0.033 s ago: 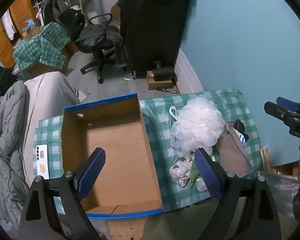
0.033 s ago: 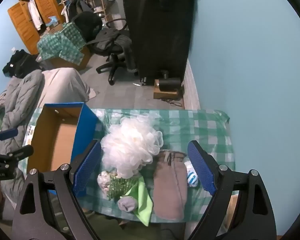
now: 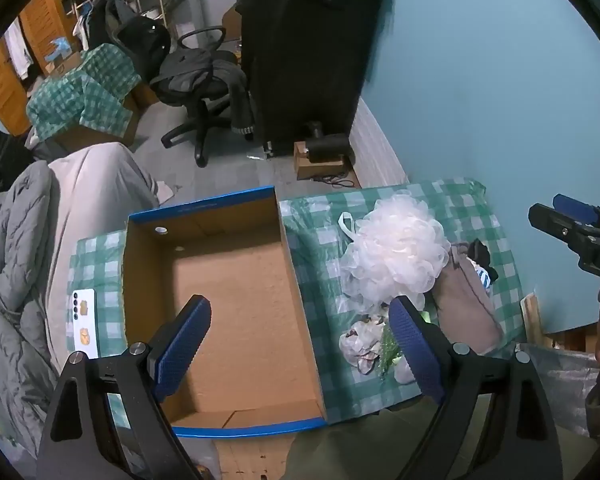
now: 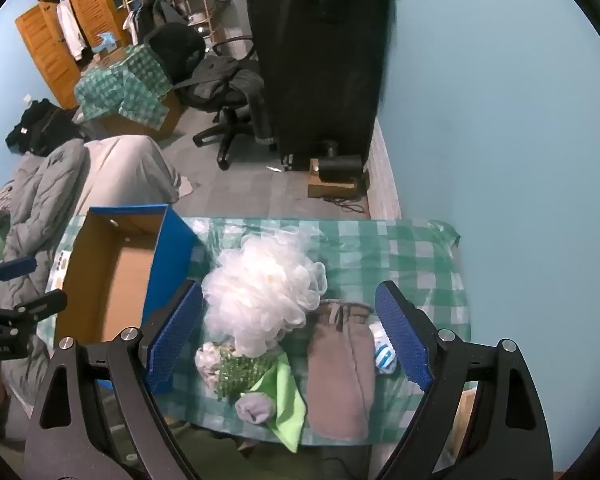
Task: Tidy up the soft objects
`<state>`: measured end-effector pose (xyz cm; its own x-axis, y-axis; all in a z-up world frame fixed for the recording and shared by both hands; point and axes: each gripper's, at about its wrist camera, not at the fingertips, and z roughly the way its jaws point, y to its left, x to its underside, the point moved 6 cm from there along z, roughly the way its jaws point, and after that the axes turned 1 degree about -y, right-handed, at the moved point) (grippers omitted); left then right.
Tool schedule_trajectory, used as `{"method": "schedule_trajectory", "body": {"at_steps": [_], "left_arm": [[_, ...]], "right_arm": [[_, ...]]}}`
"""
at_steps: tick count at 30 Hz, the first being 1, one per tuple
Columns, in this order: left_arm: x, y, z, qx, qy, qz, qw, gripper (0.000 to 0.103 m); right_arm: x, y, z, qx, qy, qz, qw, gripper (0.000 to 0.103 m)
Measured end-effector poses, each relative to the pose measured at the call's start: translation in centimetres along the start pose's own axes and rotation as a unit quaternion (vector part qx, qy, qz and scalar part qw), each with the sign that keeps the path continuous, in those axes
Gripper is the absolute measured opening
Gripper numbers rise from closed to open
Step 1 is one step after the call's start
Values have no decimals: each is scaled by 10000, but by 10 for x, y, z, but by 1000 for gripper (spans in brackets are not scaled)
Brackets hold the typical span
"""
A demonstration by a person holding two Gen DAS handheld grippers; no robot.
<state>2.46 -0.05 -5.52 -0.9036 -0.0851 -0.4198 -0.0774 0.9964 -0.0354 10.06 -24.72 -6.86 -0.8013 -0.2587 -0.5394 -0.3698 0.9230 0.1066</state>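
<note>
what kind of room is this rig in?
Probably a lived-in bedroom or spare room at home: wooden wardrobe with clothes hanging, office chair draped with garments, bedding heaped beside the checked-cloth table.

Your striped blue-and-white item [image 4: 385,356] sits half behind the right gripper's blue pad, too hidden to identify; the dark item [image 3: 480,254] behind the brown pouch [image 3: 466,300] is mostly covered; the phone's [image 3: 85,322] back markings are too small to read; your right gripper [image 3: 572,220] is cut off at the left-wrist frame edge.
</note>
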Motion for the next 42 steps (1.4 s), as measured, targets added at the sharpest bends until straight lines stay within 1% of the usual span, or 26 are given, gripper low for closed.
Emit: {"method": "schedule_trajectory", "body": {"at_steps": [3,4,5,10,11,15,18,42], "left_arm": [[0,-6,4,-84,53,7,10000,92],[2,-2,2,42,-2,-52,10000,92],[3,-2,3,45,-5,-48,10000,92],[1,-5,5,7,16,-87,10000,92],[1,-6,6,5,16,-97,10000,92],[1,-3,6,32,26,-108,9999,92],[-3,-6,5,-55,24,-79,10000,92],[-2,-11,7,5,64,-93,9999,92]], "right_arm": [[-1,-1,2,-31,9,17,10000,87],[-2,-2,2,-21,15,15,10000,87],[-2,-2,2,-20,12,12,10000,87],[-1,-1,2,-18,-18,-5,10000,87],[-4,-4,5,-70,48,38,10000,87],[-2,-5,5,-64,65,46,9999,87],[-1,-4,3,-37,42,66,10000,87],[1,-11,5,-86,95,88,9999,87]]}}
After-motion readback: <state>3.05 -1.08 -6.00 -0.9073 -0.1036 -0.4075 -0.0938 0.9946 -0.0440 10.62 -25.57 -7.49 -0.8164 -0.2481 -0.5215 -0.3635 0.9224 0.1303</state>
